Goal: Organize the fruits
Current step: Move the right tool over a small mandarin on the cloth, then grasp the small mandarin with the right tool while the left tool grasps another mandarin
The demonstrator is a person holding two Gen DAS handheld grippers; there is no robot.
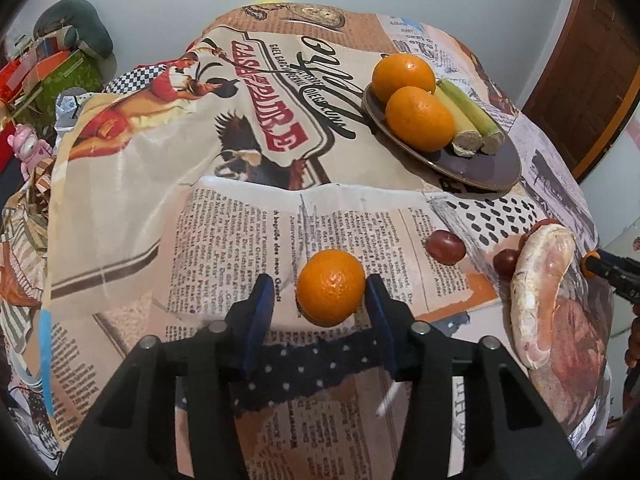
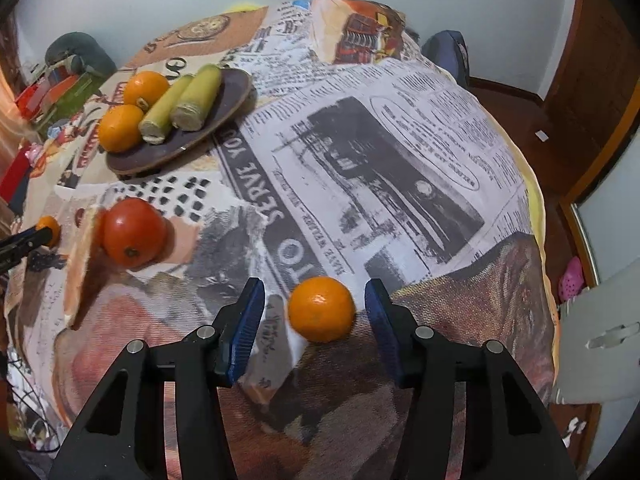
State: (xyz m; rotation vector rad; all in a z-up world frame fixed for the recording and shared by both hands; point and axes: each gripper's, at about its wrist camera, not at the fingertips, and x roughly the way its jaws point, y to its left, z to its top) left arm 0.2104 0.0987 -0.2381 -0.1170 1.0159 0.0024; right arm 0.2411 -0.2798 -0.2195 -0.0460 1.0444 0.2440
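Observation:
In the left wrist view my left gripper point(image 1: 320, 292) is open, its blue pads either side of a small orange point(image 1: 331, 287) on the tablecloth; the right pad is close to it, the left one apart. In the right wrist view my right gripper point(image 2: 316, 300) is open around another small orange point(image 2: 321, 308), not touching it. A dark plate point(image 1: 480, 164) holds two oranges point(image 1: 418, 118) and two pieces of corn point(image 1: 466, 120); it also shows in the right wrist view point(image 2: 224, 120). A red tomato point(image 2: 133, 237) lies left of my right gripper.
A pomelo slice point(image 1: 540, 292) lies at the right of the left wrist view, with small dark red fruits point(image 1: 445, 245) beside it. The table drops off at its rounded edges. Cluttered boxes and toys point(image 1: 52, 76) stand at the far left.

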